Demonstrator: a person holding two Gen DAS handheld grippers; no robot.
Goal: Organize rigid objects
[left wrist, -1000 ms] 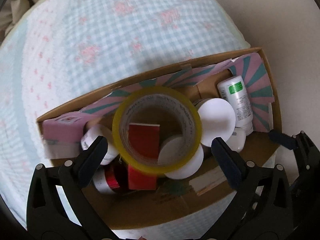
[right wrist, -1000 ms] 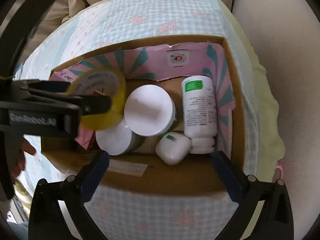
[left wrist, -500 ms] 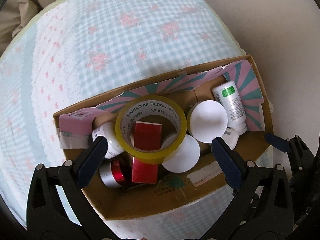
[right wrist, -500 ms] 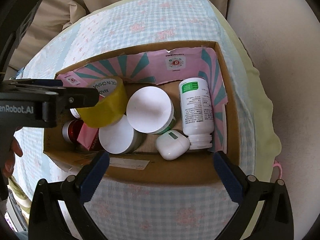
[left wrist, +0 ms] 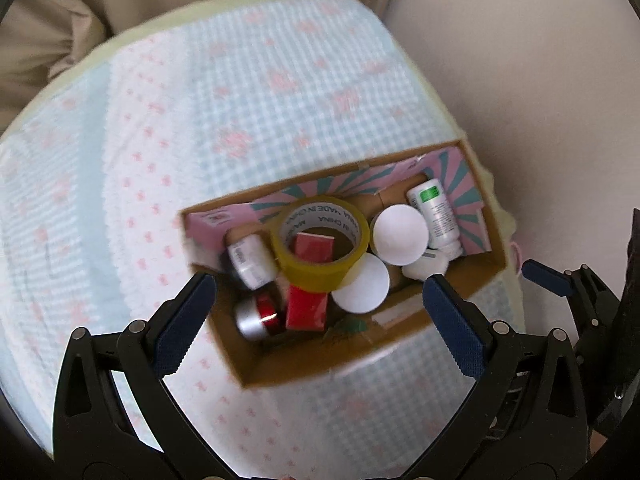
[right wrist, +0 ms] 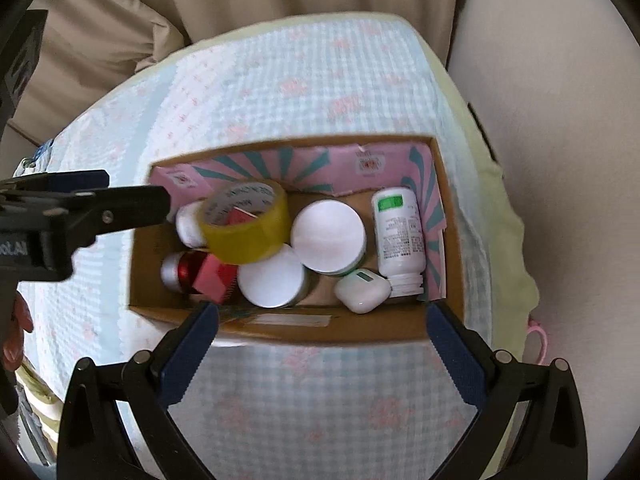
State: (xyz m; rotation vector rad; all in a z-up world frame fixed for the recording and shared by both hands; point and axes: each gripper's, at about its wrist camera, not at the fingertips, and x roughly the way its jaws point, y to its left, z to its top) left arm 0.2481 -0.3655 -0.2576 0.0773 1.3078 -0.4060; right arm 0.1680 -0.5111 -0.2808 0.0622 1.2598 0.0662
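Note:
An open cardboard box (left wrist: 464, 280) (right wrist: 452, 316) sits on a checked cloth. Inside lie a yellow tape roll (left wrist: 320, 276) (right wrist: 248, 240), a red box (left wrist: 308, 306) (right wrist: 212, 276), a red and silver can (left wrist: 256, 316) (right wrist: 176, 270), two white-lidded jars (left wrist: 400, 234) (right wrist: 328, 236), a white bottle with a green label (left wrist: 434, 212) (right wrist: 398, 232), a small white bottle (left wrist: 250, 256) and a white earbud case (right wrist: 362, 290). My left gripper (left wrist: 316, 316) is open and empty above the box's near edge. My right gripper (right wrist: 320, 350) is open and empty in front of the box.
The cloth (left wrist: 240, 100) covers a rounded cushion with a pale green edge. Beige fabric (right wrist: 240, 0) lies behind it and a cream surface (right wrist: 560, 120) to the right. The left gripper's body (right wrist: 60, 216) reaches in at the left of the right wrist view.
The tape roll now rests in the box, free of the fingers. Both grippers have pulled back and up, so the box looks smaller.

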